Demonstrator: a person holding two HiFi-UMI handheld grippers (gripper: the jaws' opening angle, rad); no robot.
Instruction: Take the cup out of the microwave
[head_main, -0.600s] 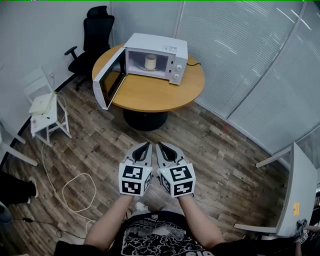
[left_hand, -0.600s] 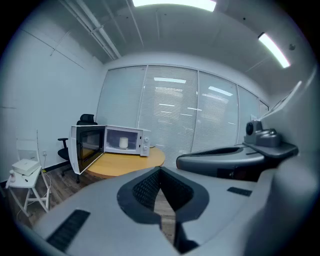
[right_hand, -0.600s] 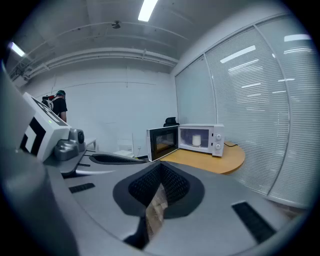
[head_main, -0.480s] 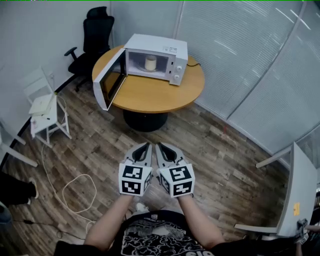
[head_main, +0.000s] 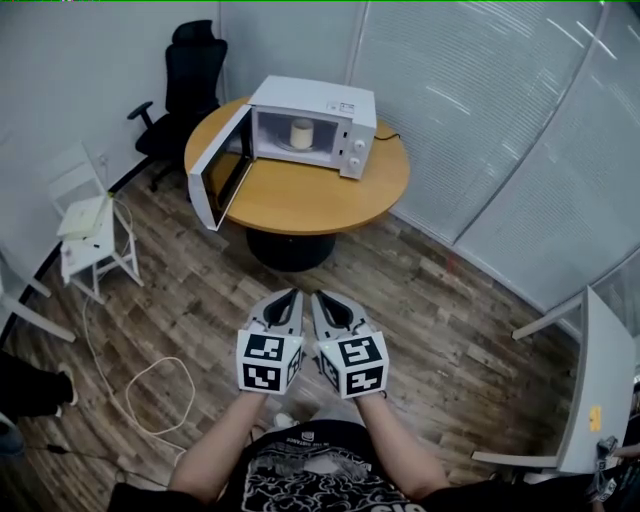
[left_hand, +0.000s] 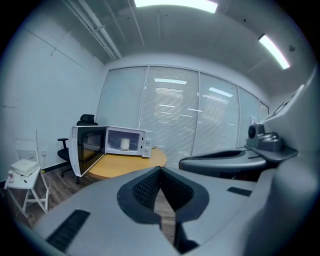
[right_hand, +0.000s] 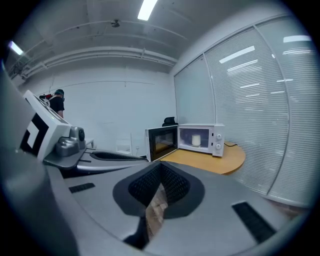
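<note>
Fingers (left_hand: 90, 205) of the left gripper (left_hand: 160, 170) closed tip to tip, nothing between them. Only a sliver of floor (left_hand: 163, 202) shows through the gap behind the tips. Right gripper (right_hand: 161, 164) the same: fingers together, empty.

Head view: both grippers held side by side, close in front of the person's body and almost touching. They tilt slightly down toward a round wooden surface (head_main: 300, 200) well ahead across the room.

Microwave (head_main: 335, 100) stands on the far part of that surface. Its door (head_main: 218, 170) is swung wide open to the left and overhangs the edge.

Cup (head_main: 301, 133): pale, upright, inside the microwave chamber at about its middle. Both grippers well apart from it, neither touching anything.

Surroundings:
- Black office chair (head_main: 190, 70) behind the surface at left, near the wall.
- White chair (head_main: 90, 225) further left, something pale lying on its seat; cannot tell what.
- White cable (head_main: 135, 385) in loose loops on the wood floor, left of the person's arms.
- Blinds (head_main: 480, 100) run along the right side of the room.
</note>
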